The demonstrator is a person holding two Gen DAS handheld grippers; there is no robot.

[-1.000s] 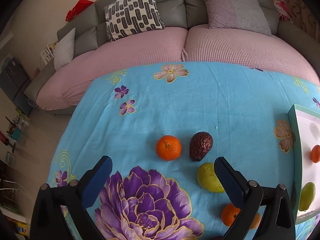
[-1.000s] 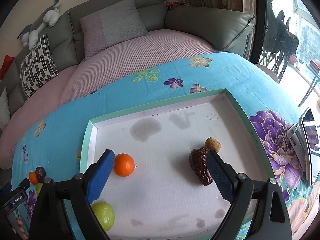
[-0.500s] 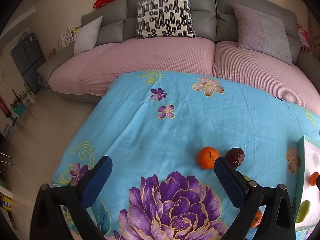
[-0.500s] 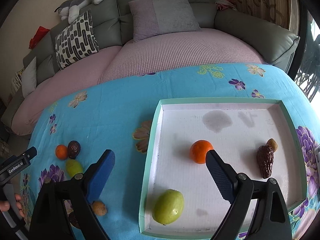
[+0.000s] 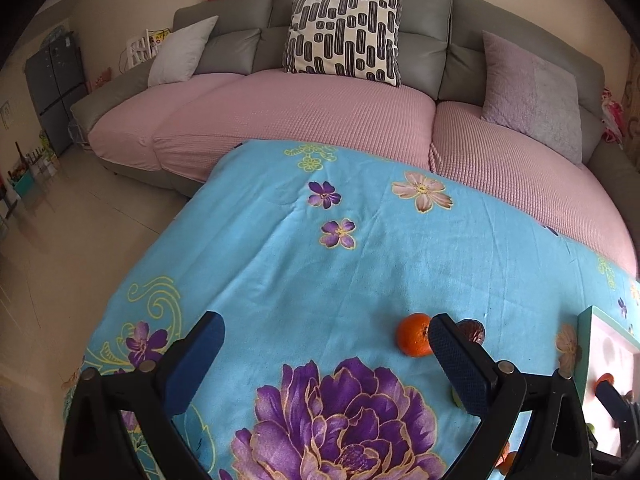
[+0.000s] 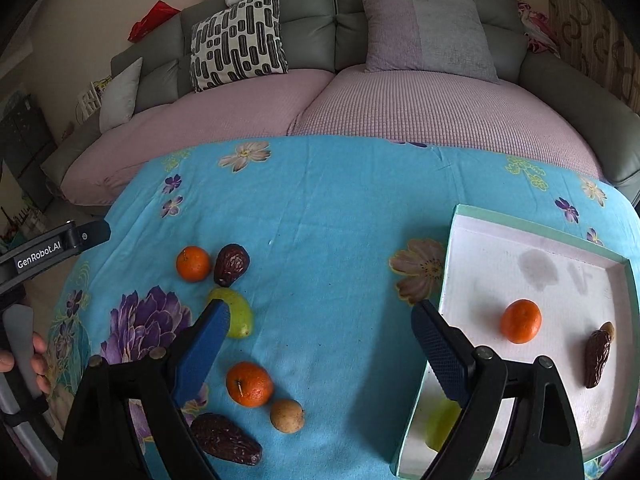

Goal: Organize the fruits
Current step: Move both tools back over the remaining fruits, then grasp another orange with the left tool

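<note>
From my left camera, my right finger (image 5: 460, 368) hides part of the orange (image 5: 414, 334), most of the dark date (image 5: 474, 330) and nearly all of a green fruit (image 5: 456, 396). From my right camera, a finger (image 6: 440, 350) covers the green fruit in the tray (image 6: 442, 424), and the tray (image 6: 540, 232) runs off the picture's edge.

My jaws are black frames with silver screws and textured blue pads; my left gripper (image 6: 52, 246) bears white "GenRobot.AI" lettering.
</note>
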